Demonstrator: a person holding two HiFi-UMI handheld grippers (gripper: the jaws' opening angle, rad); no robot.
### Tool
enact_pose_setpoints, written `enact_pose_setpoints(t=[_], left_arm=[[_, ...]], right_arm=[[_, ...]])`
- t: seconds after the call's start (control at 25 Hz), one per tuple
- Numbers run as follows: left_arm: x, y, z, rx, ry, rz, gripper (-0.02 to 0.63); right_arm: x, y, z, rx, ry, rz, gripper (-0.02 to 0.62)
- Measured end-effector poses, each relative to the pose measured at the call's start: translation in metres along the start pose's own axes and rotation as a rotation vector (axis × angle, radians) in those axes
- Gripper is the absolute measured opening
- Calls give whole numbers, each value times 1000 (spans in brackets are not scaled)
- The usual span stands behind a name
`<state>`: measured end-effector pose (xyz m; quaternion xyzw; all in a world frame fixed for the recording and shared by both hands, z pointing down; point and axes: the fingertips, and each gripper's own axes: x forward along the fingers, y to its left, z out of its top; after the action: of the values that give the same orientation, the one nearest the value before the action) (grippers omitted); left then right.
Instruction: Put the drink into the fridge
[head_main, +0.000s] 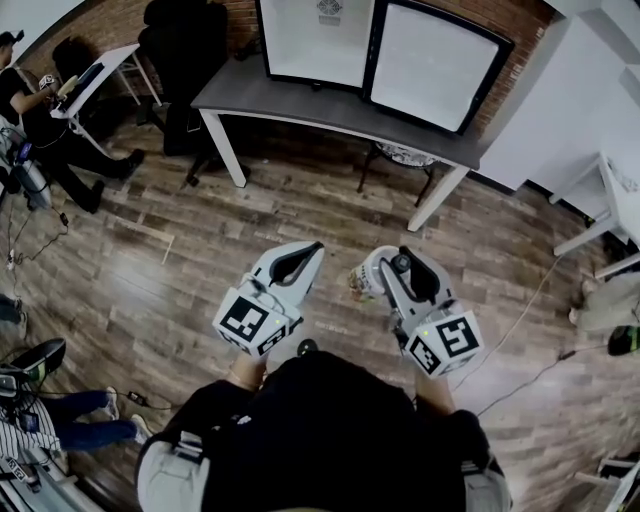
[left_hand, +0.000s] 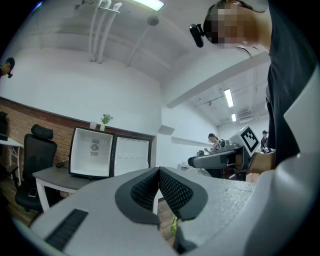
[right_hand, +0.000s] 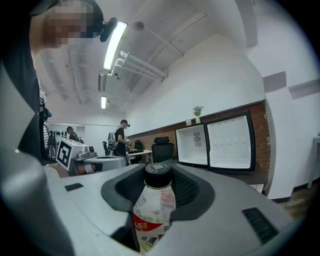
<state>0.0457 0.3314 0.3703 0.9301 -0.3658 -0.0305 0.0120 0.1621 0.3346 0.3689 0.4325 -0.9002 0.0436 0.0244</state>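
Care now lies in keeping the drink (right_hand: 151, 205), a pale translucent bottle with black cap and red label band, upright in the right gripper (right_hand: 159, 169) clamped round its neck, well short of the open fridge (right_hand: 192, 145) on the worktop (head_main: 330, 105), while the left gripper (left_hand: 159, 172) is closed on nothing.

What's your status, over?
Right gripper shut on drink bottle. Left gripper shut, empty. Mini fridge ahead on grey table, door open. Nothing seen in the way.

Grey table (head_main: 245, 95), open fridge (head_main: 318, 45) on it
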Motion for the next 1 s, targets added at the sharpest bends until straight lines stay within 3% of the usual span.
enact_pose_setpoints(t=[0.44, 1.0], left_arm=[[-19, 42, -7, 2, 2, 5, -3], [-52, 91, -15, -22, 6, 88, -3]], right_arm=[[41, 16, -4, 18, -1, -7, 150], [91, 39, -6, 16, 5, 48, 150]])
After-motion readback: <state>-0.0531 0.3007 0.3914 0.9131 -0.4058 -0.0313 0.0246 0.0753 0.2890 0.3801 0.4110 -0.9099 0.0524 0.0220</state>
